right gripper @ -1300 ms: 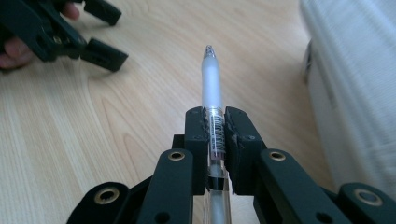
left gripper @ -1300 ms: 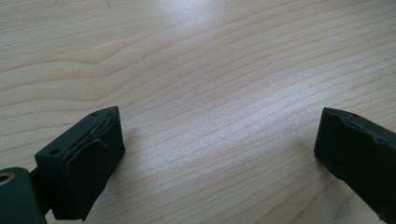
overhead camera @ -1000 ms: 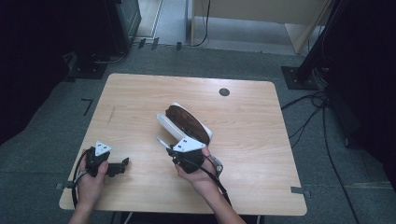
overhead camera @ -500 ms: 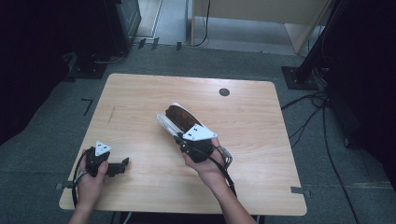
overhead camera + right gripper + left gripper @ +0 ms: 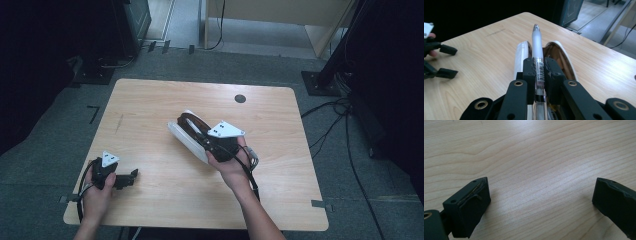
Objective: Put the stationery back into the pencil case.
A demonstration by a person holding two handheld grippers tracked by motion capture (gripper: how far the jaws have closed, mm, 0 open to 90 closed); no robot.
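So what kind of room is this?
Probably a lab or studio for recording, not a home. A bare wooden table stands alone on grey carpet, loose cables run over the floor, and a black stand base sits beside the table.

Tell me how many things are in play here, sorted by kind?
Handheld grippers: 2, the left gripper with jaws apart above bare table, the right gripper clamped on the pen.
Pens: 1, the pen.
Pencil cases: 1, the open white case.
Total: 4.
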